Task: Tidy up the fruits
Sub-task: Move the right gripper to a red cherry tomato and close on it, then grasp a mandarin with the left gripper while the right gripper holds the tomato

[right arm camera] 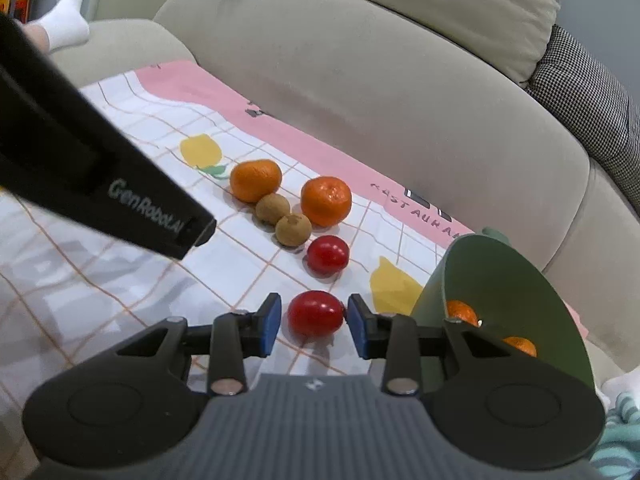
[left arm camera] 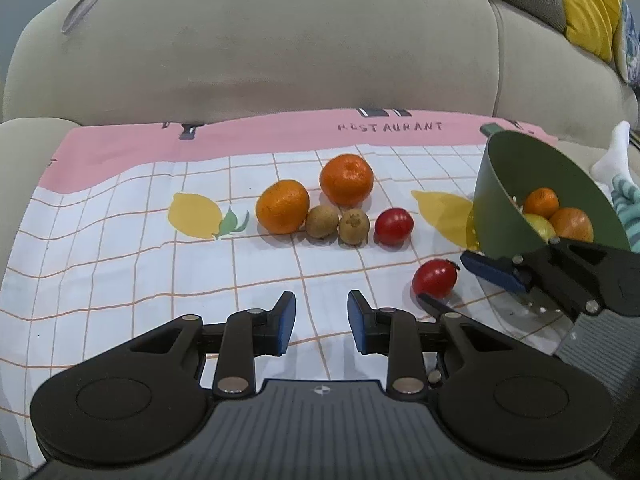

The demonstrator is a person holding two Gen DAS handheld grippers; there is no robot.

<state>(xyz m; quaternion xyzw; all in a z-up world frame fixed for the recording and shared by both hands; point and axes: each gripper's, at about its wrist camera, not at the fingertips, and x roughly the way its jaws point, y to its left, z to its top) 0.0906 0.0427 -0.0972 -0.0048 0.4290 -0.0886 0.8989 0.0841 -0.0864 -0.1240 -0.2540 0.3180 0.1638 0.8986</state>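
Observation:
On the checked cloth (left arm camera: pixel 120 248) lie two oranges (left arm camera: pixel 282 206) (left arm camera: pixel 346 179), two small brown fruits (left arm camera: pixel 322 221) (left arm camera: pixel 354 226) and a red tomato (left arm camera: pixel 394 226). A second red tomato (right arm camera: pixel 315 314) sits on the cloth between the jaws of my right gripper (right arm camera: pixel 314 314). Its right pad is at the tomato's skin, and a thin gap shows at the left pad. A green bowl (right arm camera: pixel 500 280), tipped on its side, holds oranges (left arm camera: pixel 541 202) and a yellowish fruit. My left gripper (left arm camera: pixel 322 320) hovers low over bare cloth, jaws narrowly apart, nothing between them.
The cloth covers a beige sofa seat, with the backrest (left arm camera: pixel 280 60) rising right behind the fruit row. The left gripper's black body (right arm camera: pixel 100 168) crosses the left of the right wrist view. A person's white sock (right arm camera: pixel 68 16) rests on the sofa edge, and a yellow cushion (left arm camera: pixel 588 8) lies far right.

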